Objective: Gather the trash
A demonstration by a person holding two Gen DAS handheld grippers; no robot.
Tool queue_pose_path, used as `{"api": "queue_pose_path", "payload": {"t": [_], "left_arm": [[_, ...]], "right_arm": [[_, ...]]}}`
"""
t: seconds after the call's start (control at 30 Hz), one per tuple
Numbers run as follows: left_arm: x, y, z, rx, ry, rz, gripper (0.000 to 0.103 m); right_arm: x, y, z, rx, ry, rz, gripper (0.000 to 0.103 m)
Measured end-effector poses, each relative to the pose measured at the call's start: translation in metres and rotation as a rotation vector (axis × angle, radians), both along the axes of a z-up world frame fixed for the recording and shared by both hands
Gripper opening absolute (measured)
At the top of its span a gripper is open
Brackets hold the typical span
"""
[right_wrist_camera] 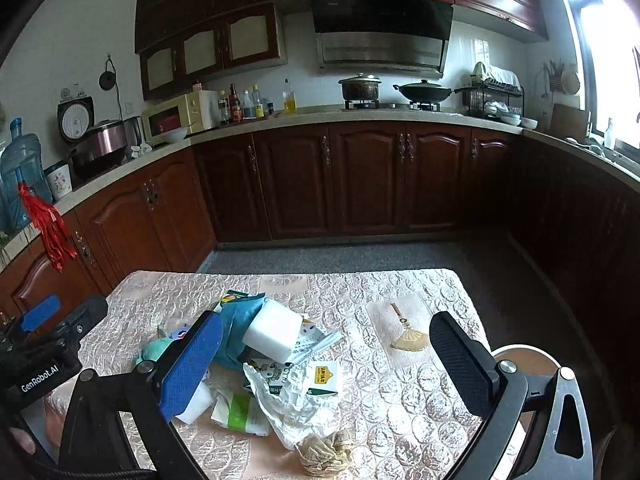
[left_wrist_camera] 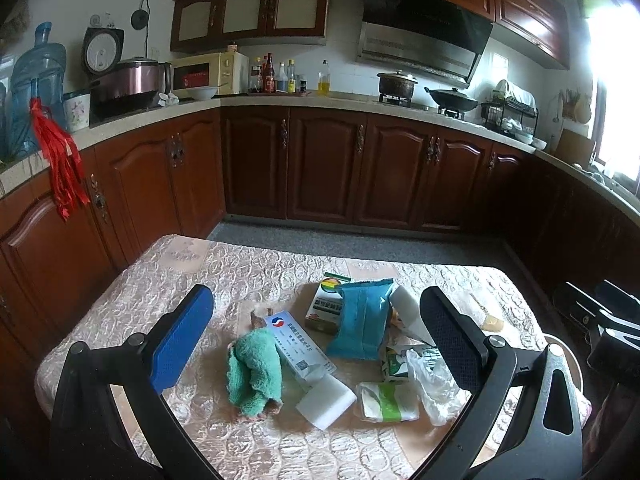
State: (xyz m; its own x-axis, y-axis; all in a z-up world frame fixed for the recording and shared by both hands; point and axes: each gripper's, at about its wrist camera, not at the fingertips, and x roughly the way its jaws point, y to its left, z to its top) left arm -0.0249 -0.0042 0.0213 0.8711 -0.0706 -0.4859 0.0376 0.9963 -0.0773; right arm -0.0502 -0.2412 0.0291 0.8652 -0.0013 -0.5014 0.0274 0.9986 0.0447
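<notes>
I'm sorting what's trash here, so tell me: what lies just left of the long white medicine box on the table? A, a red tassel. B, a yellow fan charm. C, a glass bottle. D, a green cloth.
D: the crumpled green cloth lies against the left side of the white box in the left wrist view.

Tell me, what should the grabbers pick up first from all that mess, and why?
Probably the right gripper should dip to the crumpled paper ball. It lies loose at the pile's near edge, just below the open fingers, and nothing rests on it. Both grippers are empty.
</notes>
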Motion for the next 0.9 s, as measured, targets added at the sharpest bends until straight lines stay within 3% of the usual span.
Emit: {"api": "queue_pose_path", "payload": {"t": [0.9], "left_arm": [[-0.0056, 0.0013, 0.0039, -0.018, -0.014, -0.003, 0.103]], "right_arm": [[-0.0002, 0.003, 0.001, -0.005, -0.01, -0.001, 0.103]]}}
